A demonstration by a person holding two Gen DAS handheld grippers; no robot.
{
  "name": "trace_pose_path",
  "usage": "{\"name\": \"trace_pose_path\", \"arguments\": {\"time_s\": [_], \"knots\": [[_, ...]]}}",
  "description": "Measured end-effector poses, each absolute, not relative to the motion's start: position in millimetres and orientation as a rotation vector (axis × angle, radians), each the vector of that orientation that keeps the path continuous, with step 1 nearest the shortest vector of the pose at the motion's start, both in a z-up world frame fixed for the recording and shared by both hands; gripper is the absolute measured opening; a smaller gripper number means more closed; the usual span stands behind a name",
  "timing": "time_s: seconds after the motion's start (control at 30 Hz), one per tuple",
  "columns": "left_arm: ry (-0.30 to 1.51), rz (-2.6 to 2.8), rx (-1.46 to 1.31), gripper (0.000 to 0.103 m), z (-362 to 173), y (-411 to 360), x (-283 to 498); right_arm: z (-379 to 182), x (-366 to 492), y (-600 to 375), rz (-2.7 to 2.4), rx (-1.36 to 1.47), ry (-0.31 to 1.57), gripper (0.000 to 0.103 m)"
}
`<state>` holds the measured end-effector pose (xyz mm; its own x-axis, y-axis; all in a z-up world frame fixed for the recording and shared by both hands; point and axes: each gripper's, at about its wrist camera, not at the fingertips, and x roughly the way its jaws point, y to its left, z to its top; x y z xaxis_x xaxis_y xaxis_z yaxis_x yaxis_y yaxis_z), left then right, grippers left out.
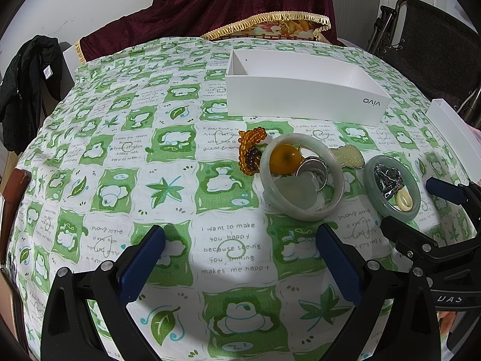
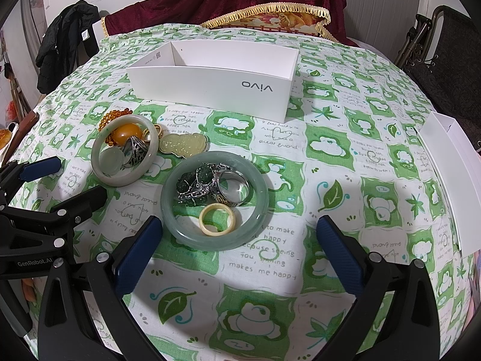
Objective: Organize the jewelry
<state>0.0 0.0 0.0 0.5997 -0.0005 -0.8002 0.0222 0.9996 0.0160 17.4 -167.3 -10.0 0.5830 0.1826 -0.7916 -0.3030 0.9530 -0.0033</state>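
Rings [image 2: 231,189] inside green bangle [image 2: 192,237], white box [image 2: 216,90] behind, both tools [image 1: 240,258] [image 2: 240,255] spread wide, gripping nothing.

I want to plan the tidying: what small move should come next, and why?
Probably lower the open right claw onto the small cream ring inside the green jade bangle; it lies loose and nearest, and the white box looks empty.

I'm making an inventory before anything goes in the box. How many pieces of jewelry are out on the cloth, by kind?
Jade bangles: 2, pale and green
Rings: 4, patterned silver, silver band, cream, part-hidden gold
Pendants or stones: 4, amber, pale disc, yellowish carved, dark green set
Amber bead pieces: 1
Total: 11
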Motion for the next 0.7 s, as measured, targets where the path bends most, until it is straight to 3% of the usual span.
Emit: {"name": "trace_pose_path", "arguments": {"time_s": [0.7], "knots": [[0.928,-0.100,0.068,0.100,0.8,9.0,-0.9,1.0,11.3,-169.3,0.393,-0.135,0.846,0.097]]}}
